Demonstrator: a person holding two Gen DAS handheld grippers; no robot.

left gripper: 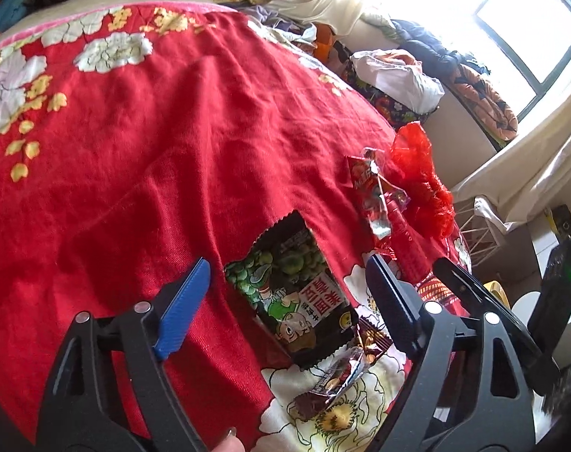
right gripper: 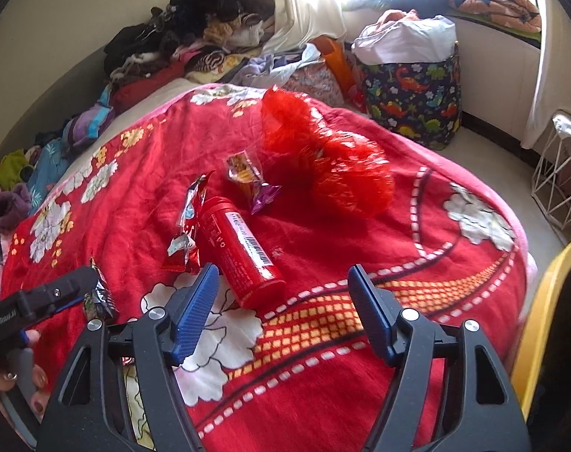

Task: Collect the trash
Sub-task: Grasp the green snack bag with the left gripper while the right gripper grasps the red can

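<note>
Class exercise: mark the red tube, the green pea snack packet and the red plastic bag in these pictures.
red tube [right gripper: 240, 252]: right wrist view, middle of its labelled side.
green pea snack packet [left gripper: 293, 286]: left wrist view, centre of its printed face.
red plastic bag [right gripper: 338, 165]: right wrist view, its crumpled middle.

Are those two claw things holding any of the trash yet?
No. The left gripper is open over the green pea packet; the right gripper is open, empty.

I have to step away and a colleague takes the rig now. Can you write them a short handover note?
Left claw: open, empty, straddling the green pea snack bag on the red blanket.
Right claw: open, empty, just short of the red canister.
Also on the blanket: red wrapper, small candy wrapper, red mesh bag.
Nothing is gripped; all pieces visible remain to collect.
</note>
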